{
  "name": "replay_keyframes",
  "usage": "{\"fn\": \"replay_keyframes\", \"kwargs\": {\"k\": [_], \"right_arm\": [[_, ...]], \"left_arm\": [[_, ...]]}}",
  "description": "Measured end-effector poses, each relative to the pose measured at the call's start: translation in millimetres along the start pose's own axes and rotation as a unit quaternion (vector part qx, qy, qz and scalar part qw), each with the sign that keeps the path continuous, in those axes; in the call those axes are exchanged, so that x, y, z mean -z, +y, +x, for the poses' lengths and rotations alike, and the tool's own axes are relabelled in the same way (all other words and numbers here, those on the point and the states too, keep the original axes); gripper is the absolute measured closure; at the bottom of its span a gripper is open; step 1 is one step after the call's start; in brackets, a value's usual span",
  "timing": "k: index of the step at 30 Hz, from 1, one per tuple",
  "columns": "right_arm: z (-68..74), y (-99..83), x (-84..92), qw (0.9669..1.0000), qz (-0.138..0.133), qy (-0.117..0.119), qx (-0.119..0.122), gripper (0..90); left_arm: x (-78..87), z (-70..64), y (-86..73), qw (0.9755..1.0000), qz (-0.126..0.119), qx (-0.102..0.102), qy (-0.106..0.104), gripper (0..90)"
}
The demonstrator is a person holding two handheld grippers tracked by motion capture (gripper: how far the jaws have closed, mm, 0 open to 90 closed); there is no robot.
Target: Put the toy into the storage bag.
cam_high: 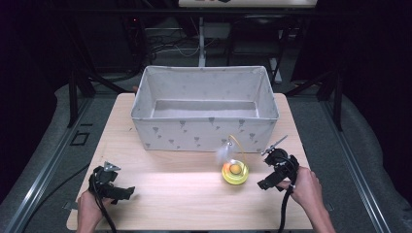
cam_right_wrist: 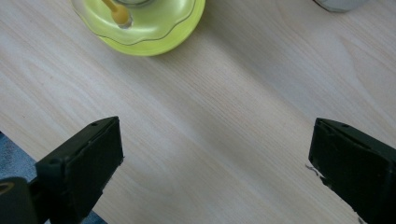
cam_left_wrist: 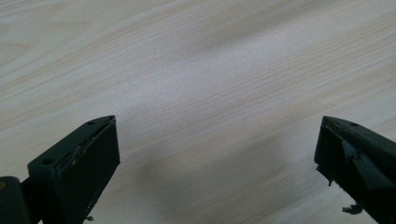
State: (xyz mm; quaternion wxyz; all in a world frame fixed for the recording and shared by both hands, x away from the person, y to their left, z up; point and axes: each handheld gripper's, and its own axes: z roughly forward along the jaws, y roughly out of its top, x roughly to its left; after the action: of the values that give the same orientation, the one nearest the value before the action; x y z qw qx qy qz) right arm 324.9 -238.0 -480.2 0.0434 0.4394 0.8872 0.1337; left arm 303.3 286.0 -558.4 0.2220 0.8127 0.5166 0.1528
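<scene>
The left gripper [cam_high: 127,192] sits at the lower left of the high view, held low over the wooden table [cam_high: 184,204], its jaws spread wide with only bare wood grain between them in its own view; it seems parked out of the way, with nothing in reach. The right gripper [cam_high: 263,185] is at the lower right, jaws likewise wide apart and empty, and it is angled toward the yellow-green toy [cam_high: 235,172] just to its left, near but not touching. In the right gripper view that toy's rim [cam_right_wrist: 154,28] lies at the upper left, ahead of the jaws, which suggests an approach lined up for a grasp. A thin orange wire with a whitish feather [cam_high: 224,152] arcs up from the toy. Farther up the frame, the open patterned fabric bin [cam_high: 204,133] stands empty across the table's far half, a likely destination.
</scene>
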Motion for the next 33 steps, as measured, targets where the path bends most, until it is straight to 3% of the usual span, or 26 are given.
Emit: {"fn": "replay_keyframes", "kwargs": {"k": [16, 21, 23, 33], "right_arm": [[8.8, 9.7, 12.9, 0.9997, -0.013, 0.001, 0.022, 0.4], [15.9, 22.2, 22.6, 0.9989, -0.017, 0.008, 0.042, 0.0], [21.0, 28.1, 26.9, 0.9984, -0.031, 0.013, 0.046, 0.0], [34.7, 49.8, 36.6, 0.9963, -0.033, 0.025, 0.075, 0.0]], "left_arm": [[-1.8, -4.2, 1.1, 0.9999, 0.006, -0.01, -0.002, 0.2], [-1.4, -3.0, 0.0, 1.0, 0.002, -0.008, -0.003, 0.2], [-1.2, -3.4, -0.7, 1.0, 0.003, -0.008, -0.003, 0.2], [-1.2, -4.4, 0.1, 1.0, 0.003, -0.006, -0.006, 0.2]]}}
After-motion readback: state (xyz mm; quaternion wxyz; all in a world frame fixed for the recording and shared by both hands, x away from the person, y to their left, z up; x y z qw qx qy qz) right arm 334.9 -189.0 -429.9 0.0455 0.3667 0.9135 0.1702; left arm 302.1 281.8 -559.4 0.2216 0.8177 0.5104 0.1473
